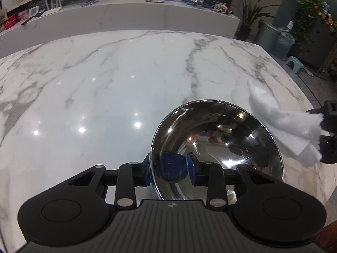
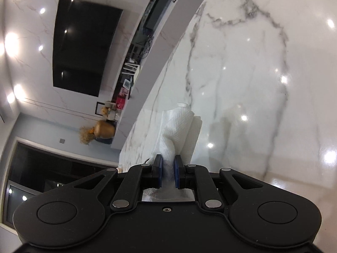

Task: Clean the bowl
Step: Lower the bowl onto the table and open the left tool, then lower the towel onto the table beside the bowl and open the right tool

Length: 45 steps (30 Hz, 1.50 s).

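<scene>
A shiny steel bowl (image 1: 221, 130) sits at the near right of the white marble table (image 1: 105, 80), its inside turned towards the left wrist camera. My left gripper (image 1: 169, 168) straddles the bowl's near rim and is shut on it, one blue pad outside the wall and the other inside. Just right of the bowl hangs a crumpled white paper towel (image 1: 290, 126), held by my right gripper (image 1: 328, 126) at the frame's edge. In the right wrist view that gripper (image 2: 168, 168) is shut on the paper towel (image 2: 177, 130), above the table (image 2: 252, 84).
Behind the table runs a long white counter (image 1: 126, 14) with boxes and cables. A grey bin (image 1: 266, 34), potted plants (image 1: 248, 16) and a small blue stool (image 1: 294, 62) stand off the table's far right corner. A dark screen (image 2: 84, 46) hangs on the wall.
</scene>
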### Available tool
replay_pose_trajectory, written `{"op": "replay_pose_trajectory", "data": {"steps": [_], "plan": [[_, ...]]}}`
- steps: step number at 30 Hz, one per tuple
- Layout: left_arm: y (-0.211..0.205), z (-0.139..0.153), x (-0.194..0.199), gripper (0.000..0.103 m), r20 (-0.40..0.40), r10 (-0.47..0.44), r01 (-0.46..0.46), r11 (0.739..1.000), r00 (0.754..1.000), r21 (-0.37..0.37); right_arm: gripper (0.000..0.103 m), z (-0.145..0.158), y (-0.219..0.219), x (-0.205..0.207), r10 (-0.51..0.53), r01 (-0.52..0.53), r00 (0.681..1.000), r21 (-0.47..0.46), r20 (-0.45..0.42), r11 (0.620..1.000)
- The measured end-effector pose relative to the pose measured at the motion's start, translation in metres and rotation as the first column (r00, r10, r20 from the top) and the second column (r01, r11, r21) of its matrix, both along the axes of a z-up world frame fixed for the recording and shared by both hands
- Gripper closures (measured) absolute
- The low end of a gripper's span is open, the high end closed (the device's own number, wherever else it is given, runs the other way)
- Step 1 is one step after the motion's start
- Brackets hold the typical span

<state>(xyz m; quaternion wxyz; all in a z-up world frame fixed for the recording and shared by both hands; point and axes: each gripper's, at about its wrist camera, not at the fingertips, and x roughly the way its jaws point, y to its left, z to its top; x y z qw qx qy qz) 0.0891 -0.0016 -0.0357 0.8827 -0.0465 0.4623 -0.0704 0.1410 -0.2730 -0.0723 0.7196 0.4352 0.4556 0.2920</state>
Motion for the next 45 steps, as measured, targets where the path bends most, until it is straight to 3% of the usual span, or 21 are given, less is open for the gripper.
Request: {"op": "replay_pose_trajectory", "data": {"steps": [17,21,27,32,38,43,45], "plan": [[-0.001,0.001,0.005,0.072,-0.013,0.018,-0.018,1.0,1.0,-0.005,0.092,-0.016,0.018,-0.004,0.048,-0.061,0.997,-0.205,-0.065,0.977],[-0.001,0.001,0.005,0.072,-0.018,0.013,-0.013,1.0,1.0,0.0,0.092,-0.007,0.024,-0.005,0.061,-0.066,0.998,-0.255,-0.025,0.965],[0.002,0.006,0.001,0.068,-0.005,0.016,-0.016,1.0,1.0,-0.015,0.092,0.018,0.028,-0.011,0.062,-0.017,0.992,-0.373,0.109,0.928],[0.007,0.016,-0.007,0.056,0.028,0.02,-0.018,0.999,0.999,-0.048,0.092,0.029,0.033,-0.017,0.08,0.031,0.979,-0.517,0.19,0.855],[0.016,0.023,-0.014,0.044,0.065,0.046,-0.041,0.996,0.997,-0.079,0.092,0.026,0.046,-0.03,0.164,0.048,0.961,-0.72,0.222,0.692],[0.022,0.029,-0.02,0.03,0.112,0.059,-0.047,0.993,0.992,-0.11,0.09,0.024,0.052,-0.032,0.209,0.049,0.949,-0.766,0.236,0.641],[0.023,0.03,-0.022,0.029,0.122,0.061,-0.046,0.992,0.991,-0.117,0.084,0.025,0.054,-0.032,0.215,0.049,0.947,-0.772,0.237,0.634]]}}
